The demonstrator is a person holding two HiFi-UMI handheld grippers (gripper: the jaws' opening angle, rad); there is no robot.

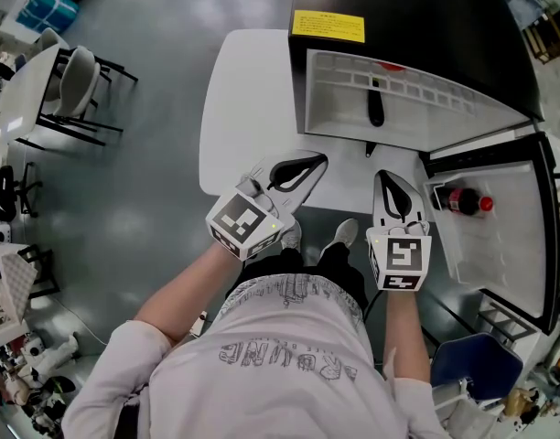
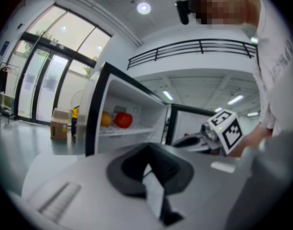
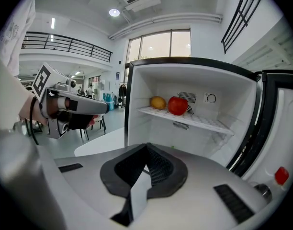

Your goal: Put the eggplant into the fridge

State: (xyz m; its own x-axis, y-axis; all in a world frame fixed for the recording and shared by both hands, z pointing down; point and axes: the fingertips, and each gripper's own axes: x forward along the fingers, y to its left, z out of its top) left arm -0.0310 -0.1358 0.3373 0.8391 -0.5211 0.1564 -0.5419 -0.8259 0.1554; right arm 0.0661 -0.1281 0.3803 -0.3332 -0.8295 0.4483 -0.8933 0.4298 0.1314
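Observation:
The small black fridge (image 1: pixel 417 26) stands open in front of me, its door (image 1: pixel 509 236) swung out to the right. A dark long thing (image 1: pixel 375 103), apparently the eggplant, lies inside under the white shelf (image 1: pixel 399 85). The right gripper view shows a yellow fruit (image 3: pixel 157 102) and a red fruit (image 3: pixel 177 105) on that shelf. My left gripper (image 1: pixel 317 160) (image 2: pixel 147 150) is shut with nothing in it, held over the table edge short of the fridge. My right gripper (image 1: pixel 382 176) (image 3: pixel 147 147) is also shut and empty, pointing at the open compartment.
A bottle with a red cap (image 1: pixel 463 199) sits in the door shelf. A white round table (image 1: pixel 243 99) lies left of the fridge. Chairs and another table (image 1: pixel 65 90) stand far left. A blue seat (image 1: pixel 477 364) is at lower right.

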